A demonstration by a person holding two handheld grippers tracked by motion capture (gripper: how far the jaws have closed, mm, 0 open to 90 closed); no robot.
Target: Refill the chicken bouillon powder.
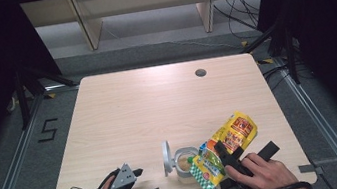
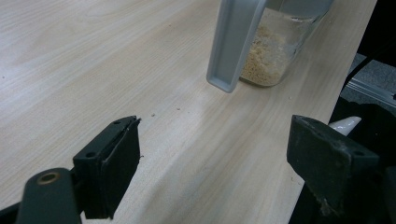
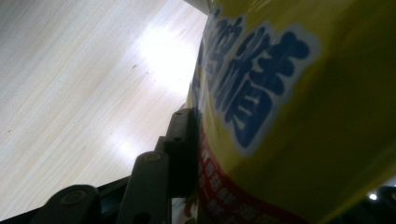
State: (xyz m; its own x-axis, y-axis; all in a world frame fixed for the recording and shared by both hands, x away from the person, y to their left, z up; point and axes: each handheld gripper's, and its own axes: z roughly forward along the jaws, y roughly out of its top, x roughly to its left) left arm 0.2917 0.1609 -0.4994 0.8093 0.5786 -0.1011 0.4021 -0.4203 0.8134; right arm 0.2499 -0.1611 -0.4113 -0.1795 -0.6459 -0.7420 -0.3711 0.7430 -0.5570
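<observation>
Pale wood table, container near its front edge with the lid flipped open. My right gripper pinches the yellow bag, tilted mouth-down over the container, so I judge we're pouring. My left gripper rests spread and empty at the front edge; next, more tilt, mouth centred.

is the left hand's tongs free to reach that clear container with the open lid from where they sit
Probably yes: the left tongs stand open and empty, with bare table between them and the container. Its hanging lid faces them, and the yellow bag tilts over its mouth.
</observation>
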